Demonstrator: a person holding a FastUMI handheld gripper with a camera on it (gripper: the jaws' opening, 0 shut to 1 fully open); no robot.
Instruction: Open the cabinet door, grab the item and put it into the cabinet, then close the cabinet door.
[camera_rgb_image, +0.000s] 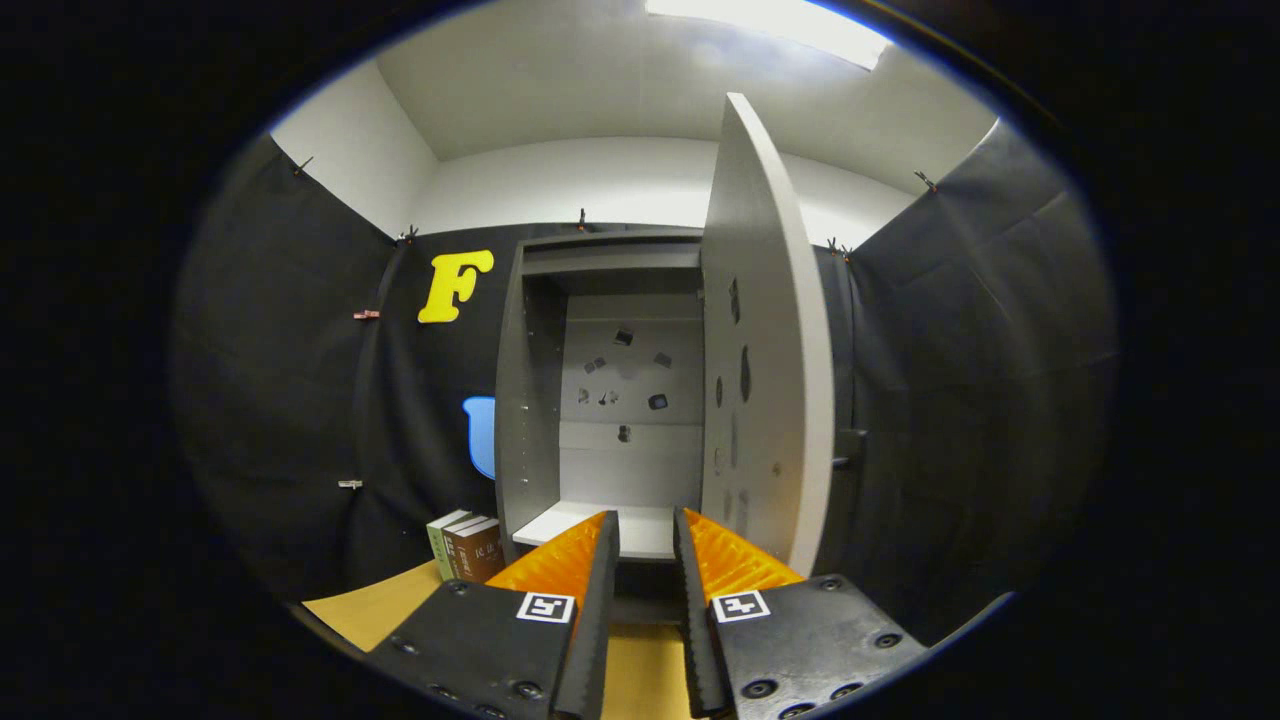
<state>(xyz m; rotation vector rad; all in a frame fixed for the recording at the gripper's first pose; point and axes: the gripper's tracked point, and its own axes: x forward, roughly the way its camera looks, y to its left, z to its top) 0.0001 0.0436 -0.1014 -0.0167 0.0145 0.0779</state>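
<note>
Ahead, cabinet (610, 400) door (765, 340) swung open, edge-on, long axis vertical; claw (645, 545) empty, fingers narrowly apart; books (468, 548) upright beside cabinet.

cabinet (535, 400) interior open ahead, door (765, 350) edge-on right, books (468, 547) left

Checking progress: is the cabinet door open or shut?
Open: the cabinet door stands swung out edge-on, baring the shelf beyond the empty tool.

The camera rode on the gripper (645, 545), low over the desk (380, 605), and looked forward along its slightly parted fingers (560, 560) straight into the open cabinet (620, 400) standing near ahead, its door (765, 330) swung out edge-on just beyond the right finger.
</note>
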